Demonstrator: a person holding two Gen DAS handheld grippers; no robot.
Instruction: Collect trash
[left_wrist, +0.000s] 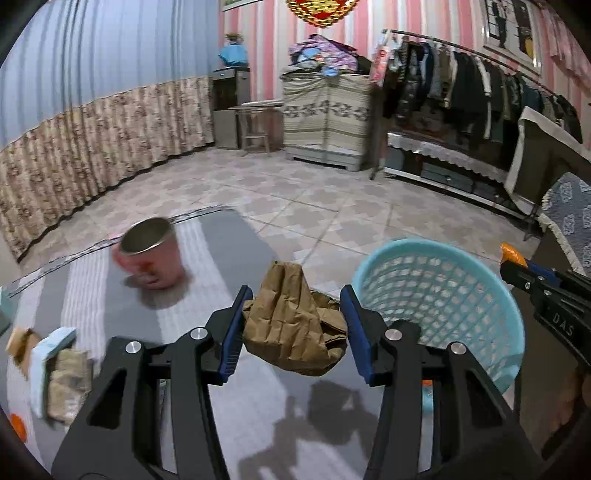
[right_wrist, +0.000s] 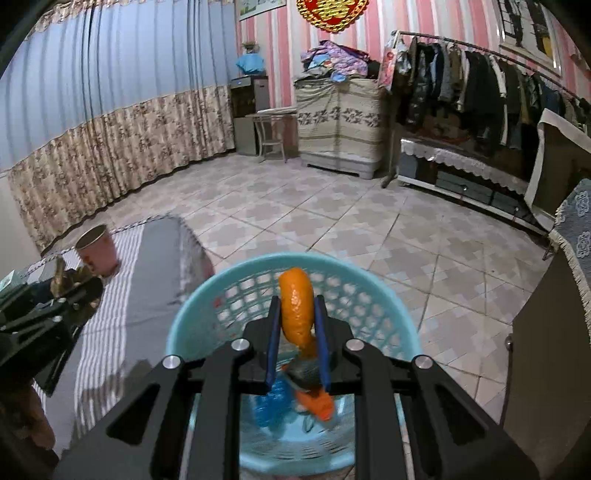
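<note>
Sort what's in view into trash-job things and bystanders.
Job: crumpled brown paper bag in the left gripper; orange peel in the right gripper; blue basket; pink cup, apparently.
Bystanders: clothes rack, covered cabinet, curtain.

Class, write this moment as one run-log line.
left gripper: shut on paper bag over table | right gripper: shut on orange peel above basket | cup: on table
</note>
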